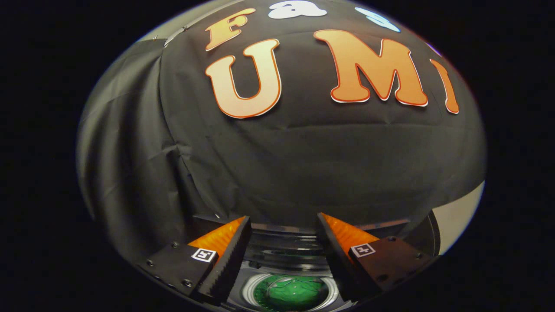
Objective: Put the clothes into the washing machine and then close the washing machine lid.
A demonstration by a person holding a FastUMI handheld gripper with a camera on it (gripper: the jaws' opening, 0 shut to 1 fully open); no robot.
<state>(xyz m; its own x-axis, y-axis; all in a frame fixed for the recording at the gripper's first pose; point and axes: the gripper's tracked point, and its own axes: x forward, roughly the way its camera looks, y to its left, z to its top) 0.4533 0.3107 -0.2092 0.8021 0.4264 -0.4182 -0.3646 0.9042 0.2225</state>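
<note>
My gripper (283, 222) is open, its two fingers spread wide with nothing between them. Below and between the fingers lies the washing machine's round opening (289, 291), ringed by a pale rim. Inside the drum sits a green garment (299, 294). Just ahead of the fingers rises the machine's dark back panel (284, 245). The lid's position cannot be told from here.
The booth's black cloth wall (303, 164) hangs close behind the machine, creased at the left. A pale strip of surface (459, 216) shows beyond the right finger.
</note>
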